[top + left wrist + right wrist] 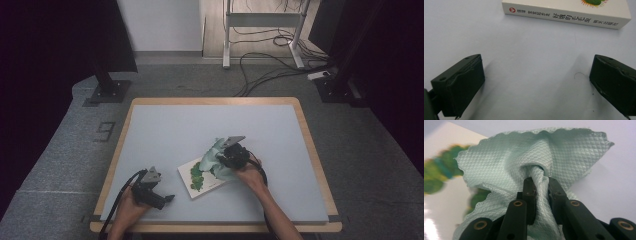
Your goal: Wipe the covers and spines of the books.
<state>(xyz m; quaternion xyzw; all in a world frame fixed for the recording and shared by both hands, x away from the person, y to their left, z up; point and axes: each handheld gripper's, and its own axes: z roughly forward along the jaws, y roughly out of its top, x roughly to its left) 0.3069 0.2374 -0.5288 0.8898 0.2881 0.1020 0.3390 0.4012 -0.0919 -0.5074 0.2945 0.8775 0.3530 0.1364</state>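
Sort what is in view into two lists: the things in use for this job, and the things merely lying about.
In use:
- pale green cloth, bunched and clamped in the right gripper
- white book with the green picture, lying flat under the cloth
- left gripper, jaws wide apart, near the book's spine

Lying about:
- cables on the floor beyond the table
- white frame at the back

Pale blue desk (165, 125) with wooden rim on grey carpet floor (55, 165). White wall (160, 25) behind. Metal frame legs (227, 35), black cables (270, 60) on floor. Dark corners.
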